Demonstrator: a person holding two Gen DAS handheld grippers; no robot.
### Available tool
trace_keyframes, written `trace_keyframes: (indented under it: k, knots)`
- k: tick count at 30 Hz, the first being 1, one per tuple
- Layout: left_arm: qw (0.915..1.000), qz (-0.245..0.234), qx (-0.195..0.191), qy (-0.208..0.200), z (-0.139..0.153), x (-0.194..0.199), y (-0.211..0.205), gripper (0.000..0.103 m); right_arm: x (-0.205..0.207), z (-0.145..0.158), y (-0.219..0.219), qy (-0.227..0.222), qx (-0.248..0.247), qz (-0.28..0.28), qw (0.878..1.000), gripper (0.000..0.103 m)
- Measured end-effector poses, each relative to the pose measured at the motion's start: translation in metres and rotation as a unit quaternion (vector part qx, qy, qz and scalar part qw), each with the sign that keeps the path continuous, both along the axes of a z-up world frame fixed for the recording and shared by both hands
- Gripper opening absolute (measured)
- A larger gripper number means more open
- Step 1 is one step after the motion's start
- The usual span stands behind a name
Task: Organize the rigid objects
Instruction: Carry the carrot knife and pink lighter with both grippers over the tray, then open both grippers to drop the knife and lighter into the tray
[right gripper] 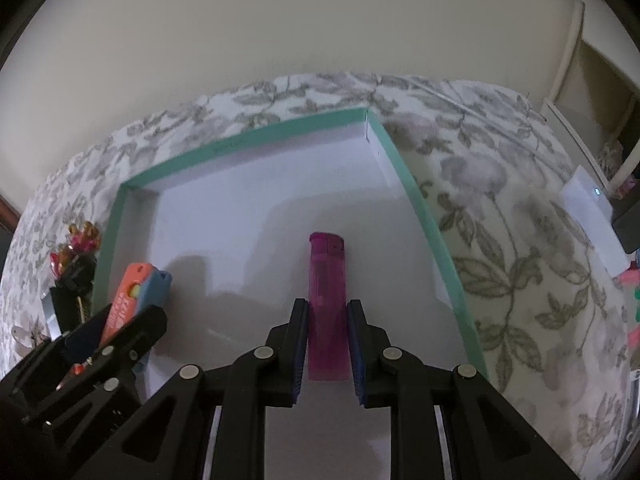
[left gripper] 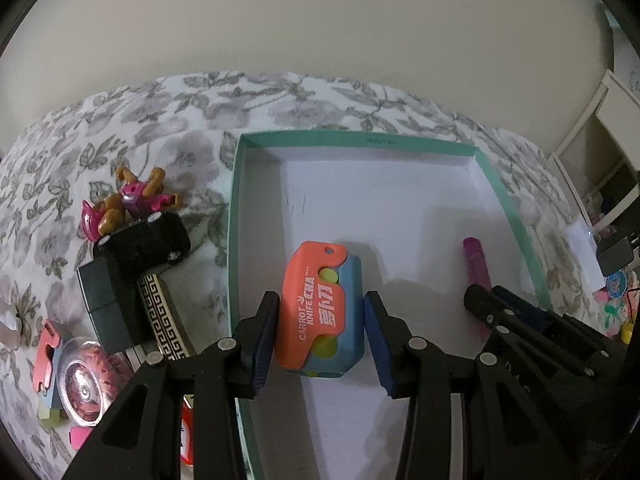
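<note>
A shallow teal-rimmed box (left gripper: pixel 234 200) with a white floor lies on a floral bedspread; it also shows in the right wrist view (right gripper: pixel 420 200). My left gripper (left gripper: pixel 322 304) stands around an orange and blue toy carrot knife (left gripper: pixel 320 308) on the box floor; a small gap shows at the right pad. My right gripper (right gripper: pixel 327 308) closely flanks a purple lighter (right gripper: pixel 327 300) lying on the box floor, with thin gaps beside it. The lighter (left gripper: pixel 476 260) and the right gripper (left gripper: pixel 520 320) show in the left view, the toy knife (right gripper: pixel 136 296) in the right view.
Left of the box lie a black toy car (left gripper: pixel 144 240), a pink and brown figure (left gripper: pixel 132 196), a black box (left gripper: pixel 104 304), a gold-patterned case (left gripper: pixel 164 320), a clear round case (left gripper: pixel 88 380) and small pink pieces. A white device (right gripper: pixel 592 208) lies at the right.
</note>
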State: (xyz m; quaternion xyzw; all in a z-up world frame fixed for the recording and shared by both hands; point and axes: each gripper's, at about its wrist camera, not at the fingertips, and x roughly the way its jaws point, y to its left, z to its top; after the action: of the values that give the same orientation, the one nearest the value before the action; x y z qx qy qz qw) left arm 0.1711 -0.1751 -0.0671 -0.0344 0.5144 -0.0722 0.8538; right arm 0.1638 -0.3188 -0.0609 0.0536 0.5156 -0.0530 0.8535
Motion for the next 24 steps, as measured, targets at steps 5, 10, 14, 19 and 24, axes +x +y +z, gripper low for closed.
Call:
trace_keyframes:
  k: [5,10,14,19,24]
  knots:
    - [1.0,0.0,0.007,0.005,-0.003,0.0,0.0,0.045,-0.002,-0.002,0.003,-0.001,-0.016,0.009,1.0,0.021]
    - [0.9999,0.003,0.004,0.01,-0.004,0.0,0.001,0.045,-0.004,-0.003,0.006,-0.004,-0.024,0.014,1.0,0.023]
    - [0.9999,0.002,0.008,0.011,-0.002,0.0,0.0,0.045,-0.003,-0.003,0.006,-0.004,-0.024,0.013,1.0,0.023]
    - [1.0,0.004,0.004,0.005,0.005,0.001,0.002,0.045,-0.003,-0.003,0.007,-0.003,-0.029,0.014,0.999,0.024]
    - [0.9999,0.009,-0.009,-0.005,0.02,0.002,0.008,0.045,-0.004,0.008,0.004,-0.011,-0.029,0.009,0.999,0.024]
